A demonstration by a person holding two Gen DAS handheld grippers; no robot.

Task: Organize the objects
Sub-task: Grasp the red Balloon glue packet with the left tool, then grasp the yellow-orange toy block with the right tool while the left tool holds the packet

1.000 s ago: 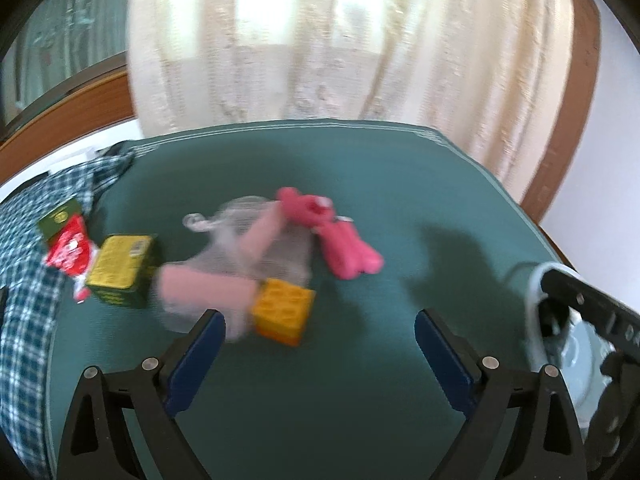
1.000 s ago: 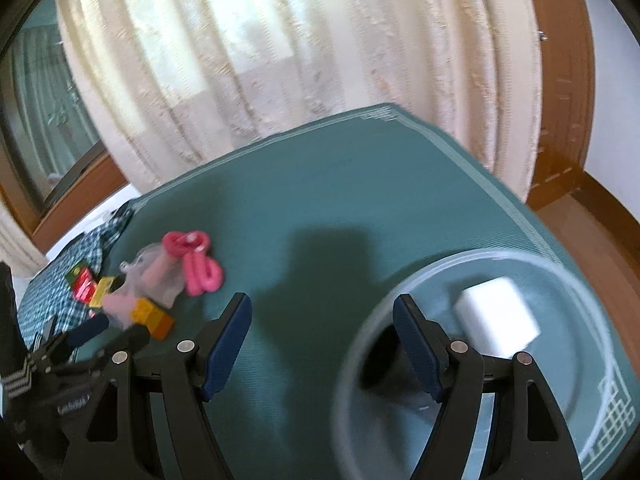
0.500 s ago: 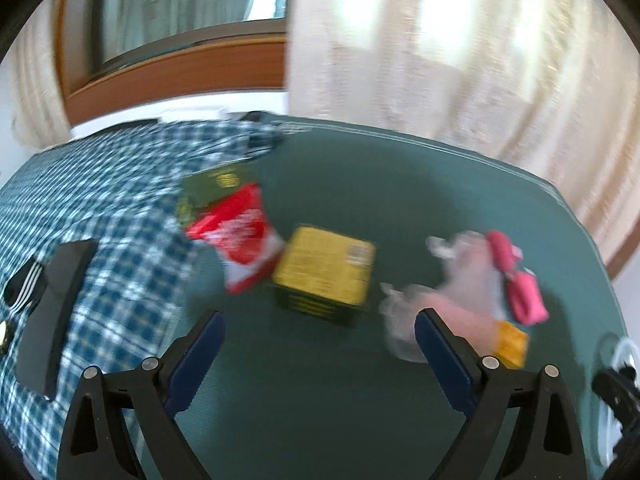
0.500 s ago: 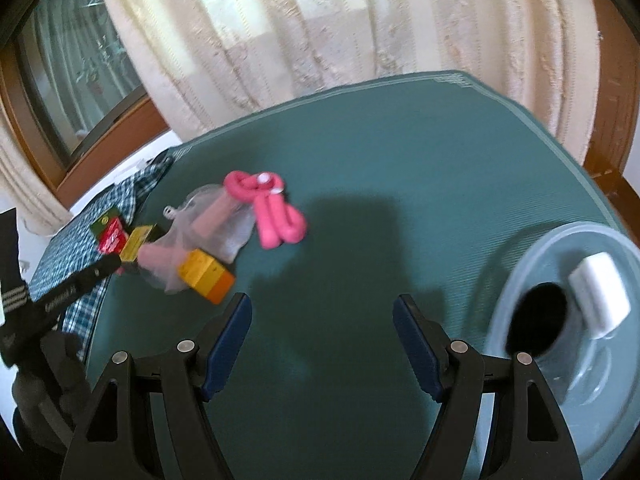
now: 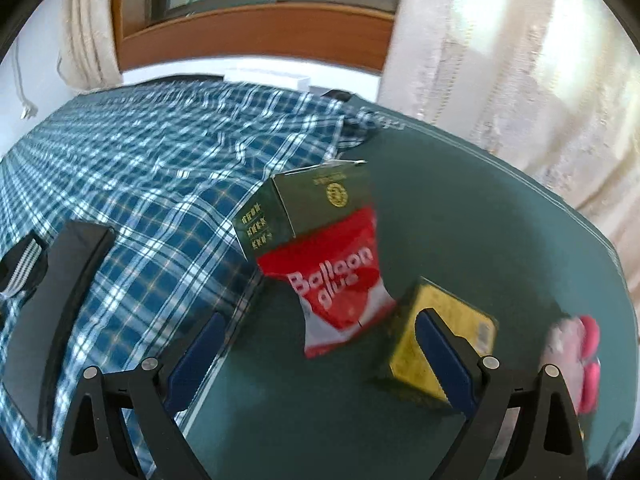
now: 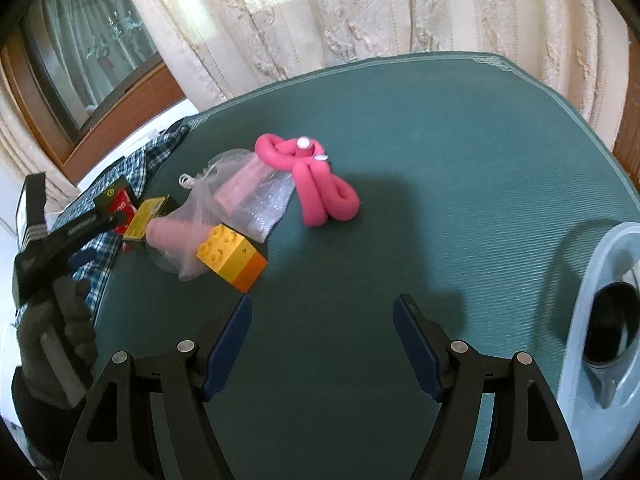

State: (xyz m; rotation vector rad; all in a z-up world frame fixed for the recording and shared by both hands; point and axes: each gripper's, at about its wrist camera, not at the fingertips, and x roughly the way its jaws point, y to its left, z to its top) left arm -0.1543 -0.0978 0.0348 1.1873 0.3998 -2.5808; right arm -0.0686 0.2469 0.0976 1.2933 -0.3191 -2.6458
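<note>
In the left wrist view, a red "Balloon glue" packet (image 5: 340, 280) leans on a dark green box (image 5: 308, 204), with a yellow box (image 5: 440, 344) to its right. My left gripper (image 5: 316, 356) is open and empty just in front of the packet. In the right wrist view, a yellow-orange toy brick (image 6: 230, 256), a mesh bag with pink rolls (image 6: 236, 196) and a pink foam twist (image 6: 316, 180) lie on the green mat (image 6: 440, 152). My right gripper (image 6: 322, 336) is open and empty, near the brick. The left gripper (image 6: 80, 228) shows at far left.
A clear plastic tub (image 6: 592, 320) stands at the right edge of the mat. A blue checked cloth (image 5: 140, 184) covers the surface left of the mat, with a black flat object (image 5: 52, 308) on it. Curtains hang behind the mat.
My left gripper has swung left and closer, from the pink toys to the red packet and boxes. My right gripper has swung left, away from the tub, toward the brick and pink twist.
</note>
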